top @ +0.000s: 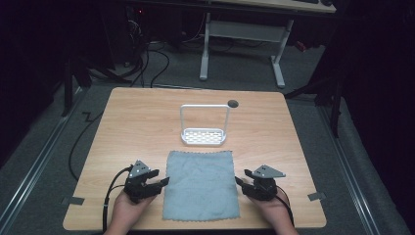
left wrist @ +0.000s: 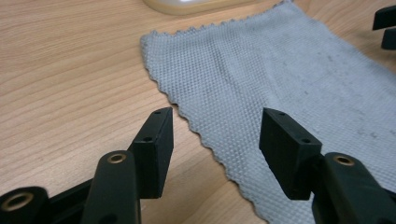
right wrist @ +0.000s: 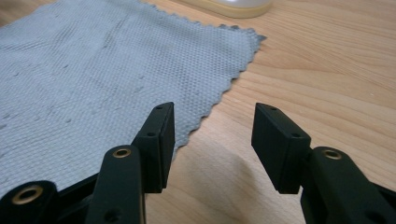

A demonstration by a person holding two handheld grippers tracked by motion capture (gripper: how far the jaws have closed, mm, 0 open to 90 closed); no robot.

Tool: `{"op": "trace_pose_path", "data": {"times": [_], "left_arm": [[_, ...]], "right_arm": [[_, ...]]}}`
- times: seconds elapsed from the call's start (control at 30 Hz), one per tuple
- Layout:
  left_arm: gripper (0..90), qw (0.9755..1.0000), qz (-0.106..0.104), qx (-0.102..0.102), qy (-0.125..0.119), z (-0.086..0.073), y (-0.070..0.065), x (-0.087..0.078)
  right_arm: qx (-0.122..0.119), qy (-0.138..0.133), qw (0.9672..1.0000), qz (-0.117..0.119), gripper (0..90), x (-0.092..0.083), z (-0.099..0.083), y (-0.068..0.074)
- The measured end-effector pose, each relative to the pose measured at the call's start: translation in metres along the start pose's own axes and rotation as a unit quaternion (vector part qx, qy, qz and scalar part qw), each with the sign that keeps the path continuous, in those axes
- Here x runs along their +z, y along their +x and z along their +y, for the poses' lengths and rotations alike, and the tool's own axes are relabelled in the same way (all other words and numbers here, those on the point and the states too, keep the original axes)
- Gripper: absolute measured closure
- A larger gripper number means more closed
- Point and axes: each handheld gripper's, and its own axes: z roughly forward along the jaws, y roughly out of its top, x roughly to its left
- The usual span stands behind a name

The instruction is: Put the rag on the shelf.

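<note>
Grey cloth (top: 201,185) is lying flat on the table (top: 127,127), in front of the white rack (top: 204,125). Left gripper (top: 164,182) and right gripper (top: 238,181) are flanking its side edges, jaws gaping wide, gripping nothing.

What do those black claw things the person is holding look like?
Each hand holds a black claw. The left claw and the right claw both have two flat, blocky black fingers with little screw holes and brass-ringed joints. A grey three-cornered plate sits on top of each, and a black cable trails back from each.
</note>
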Motion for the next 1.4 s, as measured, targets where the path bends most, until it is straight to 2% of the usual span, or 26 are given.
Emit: {"op": "trace_pose_path", "data": {"times": [0.1,0.23,0.27,0.57,0.6,0.63,0.67,0.7,0.73,0.8,0.83,0.87,0.93,1.0,1.07,1.17,1.2,1.3,1.33,1.4], "left_arm": [[45.7,1.0000,0.002,0.003,-0.003,0.001,-0.001,0.002],[45.8,0.9998,0.008,0.020,0.000,0.002,-0.003,0.004],[45.8,0.9997,0.008,0.022,0.001,0.001,-0.003,0.004],[46.0,0.9998,0.011,0.016,0.000,0.002,0.000,0.007],[55.4,0.9999,-0.002,0.011,0.001,0.006,0.002,0.012],[59.5,0.9999,-0.002,0.011,0.001,0.006,0.002,0.012],[65.7,0.9999,-0.012,0.007,0.005,0.014,0.003,0.019],[71.6,0.9999,-0.012,0.007,0.005,0.014,0.003,0.019],[71.6,0.9998,-0.014,0.010,0.007,0.018,0.002,0.023],[84.9,0.9994,-0.009,0.027,0.020,0.022,-0.002,0.032],[84.9,0.9990,-0.007,0.035,0.028,0.023,-0.004,0.038],[87.9,0.9986,-0.007,0.038,0.036,0.023,-0.006,0.043],[90.0,0.9974,0.000,0.052,0.049,0.024,-0.009,0.050],[90.0,0.9976,0.000,0.049,0.049,0.024,-0.009,0.051],[90.0,0.9976,0.000,0.051,0.048,0.023,-0.010,0.050],[90.0,0.9977,-0.008,0.049,0.046,0.019,-0.013,0.047],[90.0,0.9972,-0.017,0.053,0.049,0.016,-0.016,0.044],[90.0,0.9966,-0.023,0.059,0.053,0.012,-0.022,0.040],[90.0,0.9961,-0.032,0.060,0.056,0.006,-0.027,0.034],[90.0,0.9957,-0.037,0.060,0.059,0.004,-0.029,0.030]], "right_arm": [[0.003,-0.002,1.0000,-0.004,49.3,0.000,0.000,-0.002],[-0.004,-0.004,0.9999,-0.008,49.2,0.000,0.000,-0.003],[0.001,-0.004,1.0000,-0.008,49.0,0.001,0.000,-0.003],[-0.006,0.000,1.0000,-0.003,50.2,0.005,0.002,0.000],[-0.003,-0.001,1.0000,0.004,55.2,0.007,0.004,0.001],[-0.003,-0.001,1.0000,0.004,55.2,0.007,0.004,0.001],[-0.003,-0.002,0.9999,0.015,66.6,0.012,0.009,0.003],[-0.008,0.001,0.9998,0.019,74.9,0.015,0.014,0.004],[-0.008,0.001,0.9998,0.019,74.9,0.015,0.014,0.004],[-0.019,0.013,0.9991,0.035,89.2,0.027,0.028,0.006],[-0.019,0.013,0.9991,0.035,89.2,0.027,0.028,0.006],[-0.029,0.021,0.9988,0.033,90.0,0.032,0.032,0.008],[-0.044,0.044,0.9977,0.028,90.0,0.048,0.039,0.010],[-0.053,0.057,0.9967,0.023,90.0,0.056,0.040,0.011],[-0.053,0.057,0.9967,0.023,90.0,0.057,0.040,0.012],[-0.051,0.059,0.9966,0.026,90.0,0.056,0.039,0.012],[-0.054,0.058,0.9964,0.027,90.0,0.053,0.036,0.013],[-0.056,0.058,0.9963,0.030,90.0,0.047,0.032,0.016],[-0.056,0.059,0.9961,0.035,90.0,0.041,0.027,0.018],[-0.056,0.060,0.9959,0.038,90.0,0.038,0.025,0.018]]}}
